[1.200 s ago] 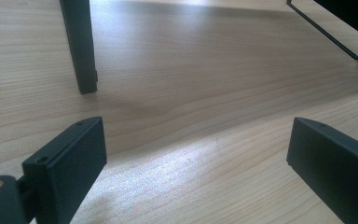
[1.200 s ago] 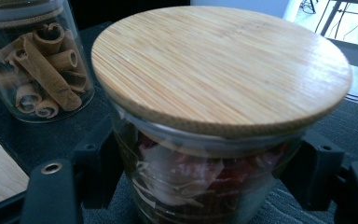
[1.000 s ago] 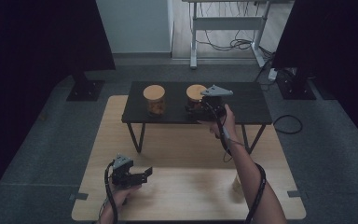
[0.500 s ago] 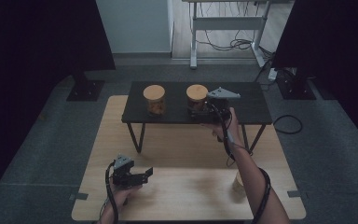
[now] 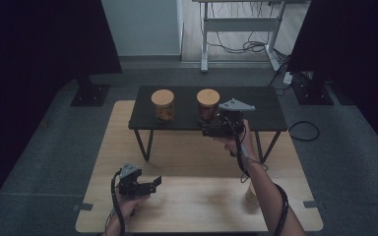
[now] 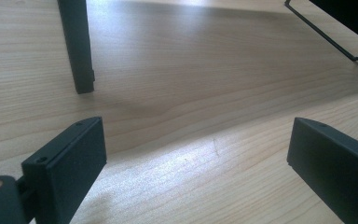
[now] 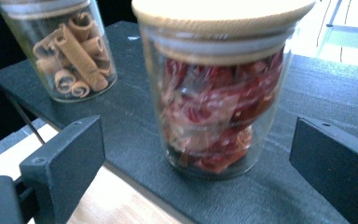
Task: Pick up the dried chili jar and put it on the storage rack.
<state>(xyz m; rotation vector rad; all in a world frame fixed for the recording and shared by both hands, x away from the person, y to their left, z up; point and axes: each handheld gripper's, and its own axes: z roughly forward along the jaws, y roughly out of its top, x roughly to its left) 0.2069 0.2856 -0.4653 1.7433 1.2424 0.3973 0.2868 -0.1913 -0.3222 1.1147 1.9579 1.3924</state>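
Note:
Two glass jars with wooden lids stand on a small black shelf (image 5: 261, 105). The right jar (image 5: 208, 104) (image 7: 219, 88) holds red pieces; the left jar (image 5: 163, 104) (image 7: 67, 46) holds brown rolled sticks. My right gripper (image 5: 207, 131) (image 7: 196, 177) is open just in front of the red jar, its jaws wide on either side and not touching the glass. My left gripper (image 5: 153, 182) (image 6: 196, 172) is open low over the wooden table (image 6: 191, 88), with nothing between its jaws.
The shelf stands on thin black legs (image 6: 77, 46) on the light wooden table (image 5: 187, 206). A small pale object (image 5: 249, 192) sits by the right forearm. Black stands and cables are on the grey floor beyond.
The right gripper has edged left and closer to the red jar. The left gripper has stayed where it was.

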